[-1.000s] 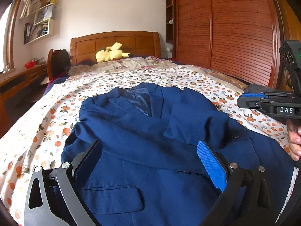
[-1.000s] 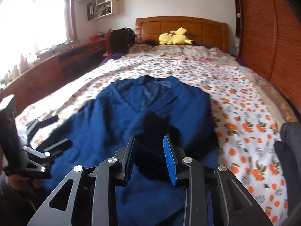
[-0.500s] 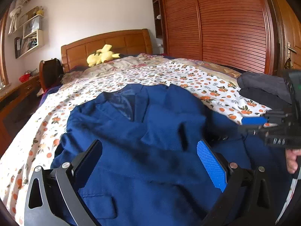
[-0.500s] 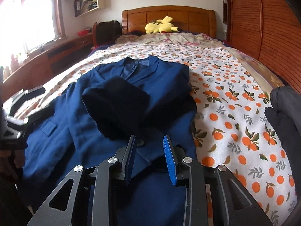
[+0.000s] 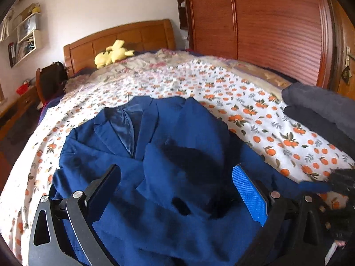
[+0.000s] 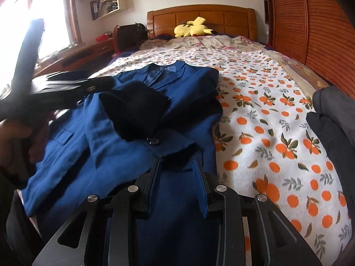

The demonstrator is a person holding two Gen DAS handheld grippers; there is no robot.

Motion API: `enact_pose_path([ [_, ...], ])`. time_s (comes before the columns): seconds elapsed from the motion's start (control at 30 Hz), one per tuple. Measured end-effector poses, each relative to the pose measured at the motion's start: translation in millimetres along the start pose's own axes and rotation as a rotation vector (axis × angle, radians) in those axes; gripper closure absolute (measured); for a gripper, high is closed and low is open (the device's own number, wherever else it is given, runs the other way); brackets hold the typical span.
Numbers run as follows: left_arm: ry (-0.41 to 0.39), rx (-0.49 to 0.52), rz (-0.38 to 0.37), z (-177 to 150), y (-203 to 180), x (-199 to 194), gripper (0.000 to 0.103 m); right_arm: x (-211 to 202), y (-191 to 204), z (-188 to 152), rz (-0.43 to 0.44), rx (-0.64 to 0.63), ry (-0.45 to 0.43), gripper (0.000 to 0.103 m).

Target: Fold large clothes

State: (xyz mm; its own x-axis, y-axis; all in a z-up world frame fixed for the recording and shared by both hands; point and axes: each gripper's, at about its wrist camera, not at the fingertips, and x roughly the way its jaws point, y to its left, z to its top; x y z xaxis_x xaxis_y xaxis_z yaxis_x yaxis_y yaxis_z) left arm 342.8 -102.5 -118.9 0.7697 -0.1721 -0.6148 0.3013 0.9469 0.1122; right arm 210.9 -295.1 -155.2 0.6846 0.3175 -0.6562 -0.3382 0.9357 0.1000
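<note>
A large blue blazer point(image 5: 168, 199) lies face up on the orange-print bed sheet point(image 5: 255, 115), collar toward the headboard. One sleeve point(image 6: 137, 108) is folded across its chest. My left gripper point(image 5: 177, 190) hovers over the blazer's lower front, jaws wide open with nothing between them. In the right wrist view it shows as a dark body point(image 6: 66, 88) held by a hand at the left. My right gripper point(image 6: 176, 177) hangs low over the blazer's lower right part near a button point(image 6: 153, 141). Its jaws stand a narrow gap apart and grip nothing.
A stack of dark folded clothes point(image 6: 332, 119) sits on the bed's right side. A yellow plush toy point(image 6: 193, 30) lies by the wooden headboard point(image 6: 199, 15). A wooden wardrobe point(image 5: 277, 26) lines the right. A desk point(image 6: 84, 53) and window are to the left.
Both views have closed in on the blazer. The left gripper has swung right across it, toward the right gripper. The right gripper has sunk closer to the lower front. Neither jaw gap has changed.
</note>
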Motion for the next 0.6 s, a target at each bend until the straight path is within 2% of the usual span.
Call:
enact_pose_path([
  [0.1,0.044,0.023,0.045,3,-7,15,0.004,-8,0,-4,0.012,-0.008,-0.011,0.075],
  [0.13,0.061,0.031,0.067,2,-8,19,0.009,-10,-2,-4,0.017,-0.005,-0.015,0.075],
  [0.17,0.083,0.035,0.074,1,-8,23,0.020,-12,-3,-4,0.023,-0.002,-0.020,0.075],
  [0.23,0.114,0.029,0.080,-3,-5,26,0.028,-14,-5,-3,0.026,-0.001,-0.029,0.075],
  [0.3,0.131,0.021,0.084,-7,-1,24,0.044,-15,-7,-2,0.032,0.003,-0.033,0.075],
  [0.33,0.139,0.015,0.082,-10,1,23,0.049,-15,-7,-1,0.033,0.001,-0.034,0.075],
  [0.4,0.161,0.005,0.065,-16,6,21,0.086,-16,-6,0,0.035,-0.007,-0.038,0.075],
  [0.47,0.179,0.002,0.066,-21,11,20,0.091,-18,-2,1,0.036,-0.017,-0.046,0.075],
  [0.6,0.168,-0.018,0.114,-36,30,11,0.092,-21,5,5,0.042,-0.036,-0.063,0.075],
])
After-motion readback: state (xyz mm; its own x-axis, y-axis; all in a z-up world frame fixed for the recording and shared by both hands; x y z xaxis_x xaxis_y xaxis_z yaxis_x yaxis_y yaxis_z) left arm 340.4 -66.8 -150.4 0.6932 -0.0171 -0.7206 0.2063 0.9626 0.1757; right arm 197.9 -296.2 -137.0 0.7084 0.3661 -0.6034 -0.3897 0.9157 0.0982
